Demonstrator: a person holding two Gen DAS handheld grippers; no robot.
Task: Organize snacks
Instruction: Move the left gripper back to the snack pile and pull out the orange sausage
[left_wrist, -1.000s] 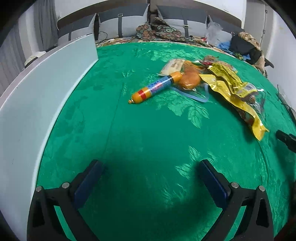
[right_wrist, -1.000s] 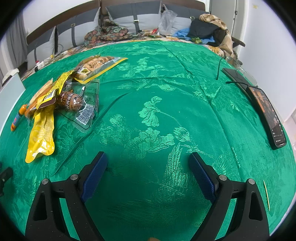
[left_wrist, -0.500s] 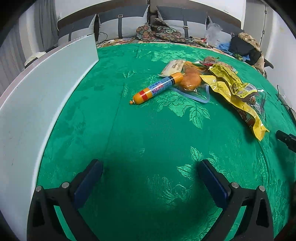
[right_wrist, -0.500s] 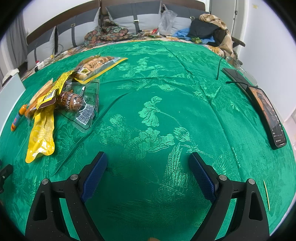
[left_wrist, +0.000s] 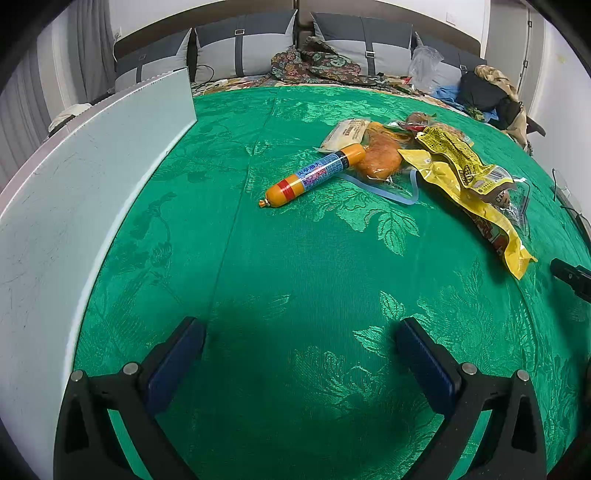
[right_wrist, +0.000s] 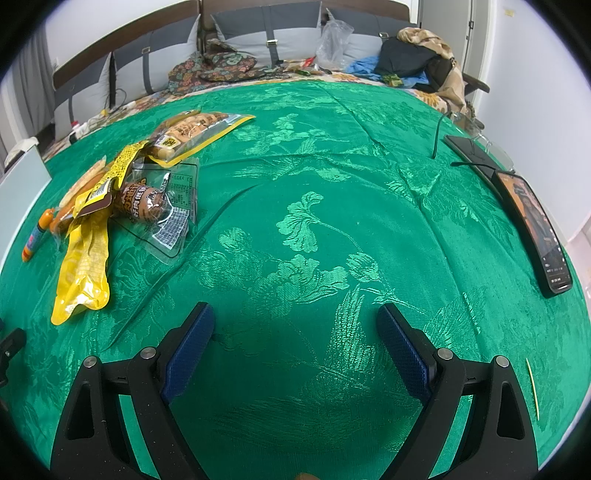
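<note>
Both my grippers—left (left_wrist: 297, 334), right (right_wrist: 293, 325)—wide open, empty. Sausage stick (left_wrist: 312, 174) lies ahead beside the snack pile (left_wrist: 443, 162): light, firm, prob slick—I'd pinch mid-body across it.

Little of the print can actually be read. The orange sausage stick (left_wrist: 313, 174) carries a blue label band with Chinese characters, too small to make out, and red stripes near its lower end. The yellow snack bag (left_wrist: 458, 162) shows a dark printed emblem and a white barcode patch, neither legible. In the right wrist view, the brown round snack (right_wrist: 142, 202) in its clear wrapper bears large pale Chinese characters that cannot be made out, and the clear wrapper (right_wrist: 177, 206) has a block of fine print and a barcode, unreadable. The phone (right_wrist: 533, 227) screen shows a picture with small illegible text at its near end.
</note>
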